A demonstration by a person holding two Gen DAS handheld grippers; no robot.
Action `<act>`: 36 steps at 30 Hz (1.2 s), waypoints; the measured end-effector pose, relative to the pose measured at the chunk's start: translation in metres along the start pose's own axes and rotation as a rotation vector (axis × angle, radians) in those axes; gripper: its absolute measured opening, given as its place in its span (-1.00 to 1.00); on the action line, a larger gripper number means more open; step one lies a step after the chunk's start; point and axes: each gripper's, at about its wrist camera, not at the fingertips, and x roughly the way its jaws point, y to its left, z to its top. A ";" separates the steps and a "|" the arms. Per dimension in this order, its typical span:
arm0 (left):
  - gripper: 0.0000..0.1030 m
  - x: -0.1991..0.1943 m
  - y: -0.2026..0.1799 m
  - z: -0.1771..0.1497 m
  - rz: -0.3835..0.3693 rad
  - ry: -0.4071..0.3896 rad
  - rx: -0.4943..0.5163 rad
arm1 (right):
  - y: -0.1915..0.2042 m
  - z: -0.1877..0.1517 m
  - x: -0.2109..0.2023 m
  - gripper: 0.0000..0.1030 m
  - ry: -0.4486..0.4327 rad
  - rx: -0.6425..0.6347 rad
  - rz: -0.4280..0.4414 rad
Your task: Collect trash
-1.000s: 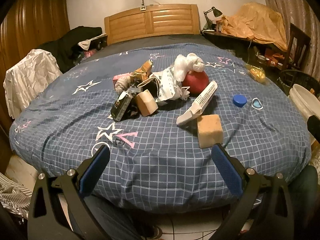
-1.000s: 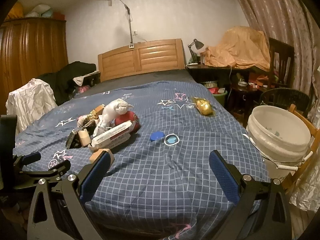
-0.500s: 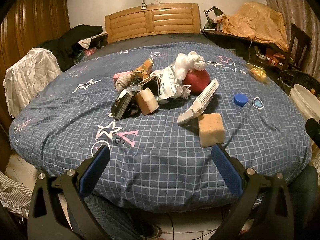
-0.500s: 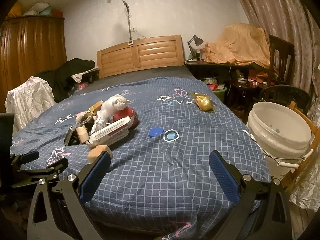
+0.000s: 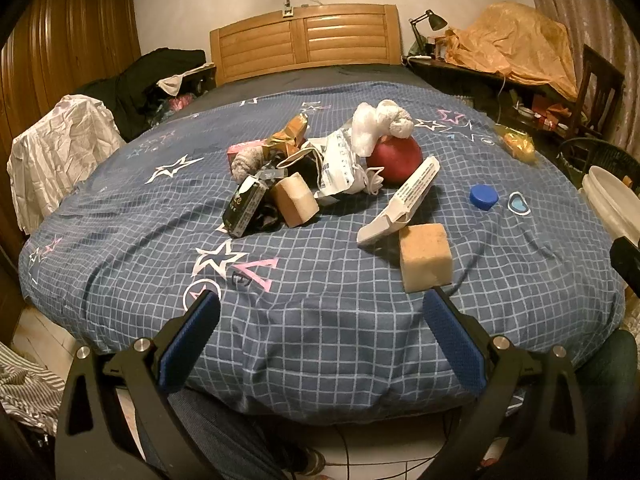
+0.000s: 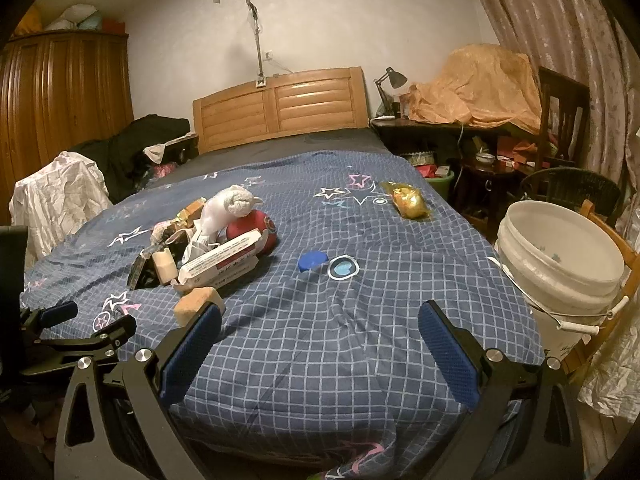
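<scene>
Trash heaped mid-bed, sponge block nearest foot edge | left gripper and right gripper both spread, empty | we square jaws over sponge first, bucket waits beside bed's right edge

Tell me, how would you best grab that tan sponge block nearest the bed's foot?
Grip the sponge block across its two flat side faces, coming from the foot of the bed with the open left hand-held gripper. It stands alone on the blue quilt, and only the white carton crowds its far top corner.
</scene>
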 end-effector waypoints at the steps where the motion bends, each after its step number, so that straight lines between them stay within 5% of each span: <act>1: 0.90 0.001 0.001 0.001 0.000 0.003 -0.001 | 0.001 0.000 0.001 0.91 0.003 -0.003 0.004; 12: 0.91 0.007 0.023 0.002 0.034 0.026 -0.041 | 0.015 0.002 0.020 0.91 0.038 -0.041 0.055; 29: 0.90 0.032 0.093 -0.007 0.100 0.073 -0.179 | 0.098 0.002 0.094 0.91 0.149 -0.258 0.310; 36: 0.90 0.037 0.114 -0.007 0.081 0.057 -0.225 | 0.095 0.024 0.119 0.91 0.182 -0.153 0.327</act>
